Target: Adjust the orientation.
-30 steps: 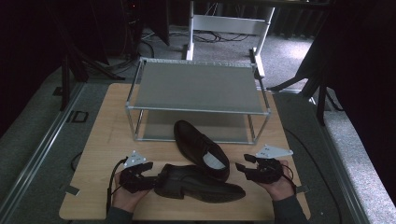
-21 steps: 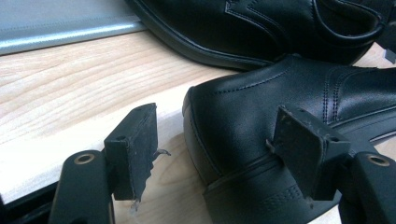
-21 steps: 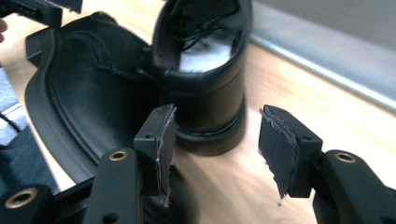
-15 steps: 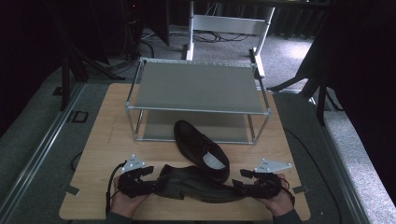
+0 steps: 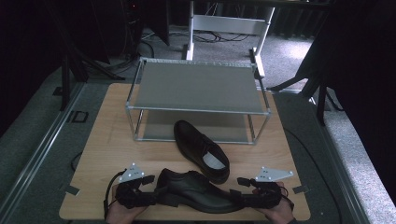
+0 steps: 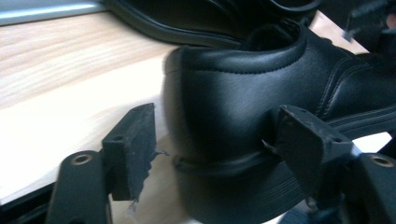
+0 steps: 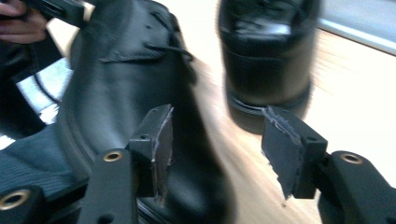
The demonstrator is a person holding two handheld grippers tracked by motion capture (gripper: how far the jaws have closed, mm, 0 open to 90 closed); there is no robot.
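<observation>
black near shoe (image 5: 198,190): flat at the table's (image 5: 107,140) near edge, level now, earlier tilted
left gripper (image 5: 148,196): at its heel, heel between parted jaws, grip unclear
right gripper (image 5: 239,195): at its toe, jaws just opening, toe seemingly beside them
far shoe (image 5: 201,149): unmoved by rack (image 5: 198,86)

Dim high view, its far surroundings sunk in black. Both gripper views brighter; motion blur smears the shoes (image 7: 140,93), glare whitens the tabletop (image 6: 56,121).

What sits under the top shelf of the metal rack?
Under the rack a lower shelf shows, bare where visible. The toe of the farther shoe lies at its front edge. The top shelf hides the lower shelf's back part.
</observation>
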